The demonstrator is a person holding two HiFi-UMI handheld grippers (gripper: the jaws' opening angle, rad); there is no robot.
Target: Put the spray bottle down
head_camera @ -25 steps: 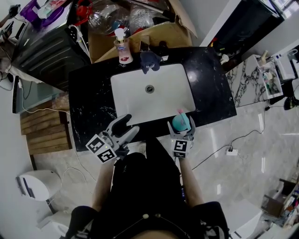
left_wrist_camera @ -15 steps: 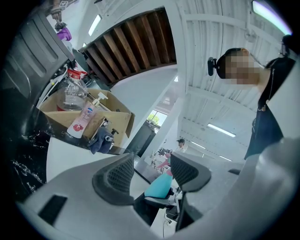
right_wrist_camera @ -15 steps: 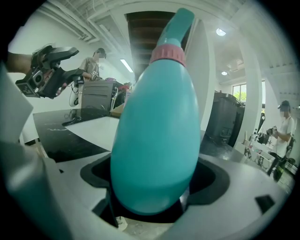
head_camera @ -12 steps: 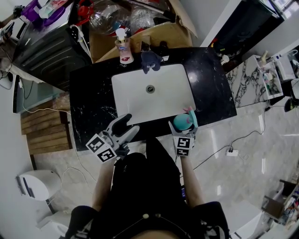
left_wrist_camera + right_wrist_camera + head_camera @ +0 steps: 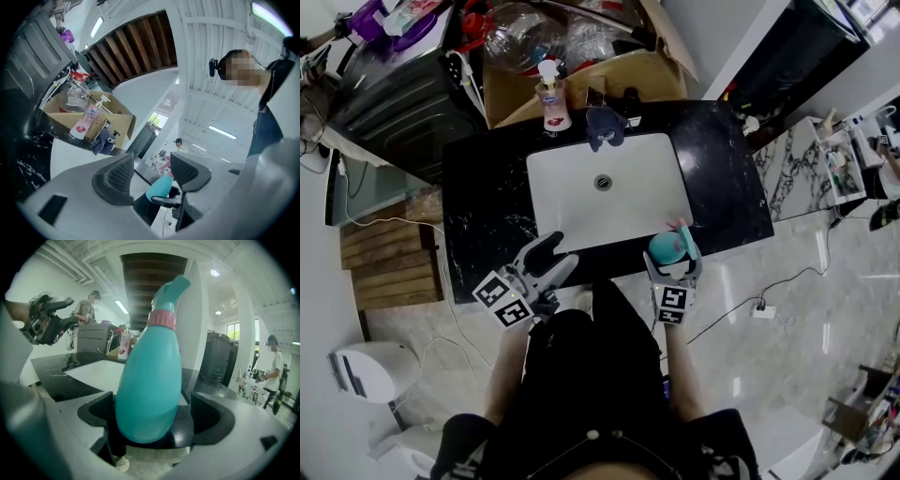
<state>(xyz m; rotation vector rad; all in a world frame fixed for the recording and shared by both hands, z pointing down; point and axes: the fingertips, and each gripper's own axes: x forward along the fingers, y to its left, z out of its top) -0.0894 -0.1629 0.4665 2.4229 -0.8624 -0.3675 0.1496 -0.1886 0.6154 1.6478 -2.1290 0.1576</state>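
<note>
**Spray bottle upright in the right gripper's opening jaws**

The teal spray bottle [image 5: 150, 380] stands upright with its pink collar and nozzle at the top. It is at the front edge of the black marble counter [image 5: 487, 211], just off the front right corner of the white sink [image 5: 609, 192]. No view shows whether its base rests on the counter.

The right gripper [image 5: 673, 265] has the bottle between its jaws, which are opening. A gap shows between the bottle and one jaw.

The left gripper [image 5: 556, 258] hangs over the counter's front edge by the sink's front left corner. Its jaws stand apart around nothing.

At the back edge, behind the sink, are a pump soap bottle [image 5: 551, 101] and a dark blue cloth [image 5: 605, 127]. An open cardboard box [image 5: 623, 70] is beyond them.
</note>
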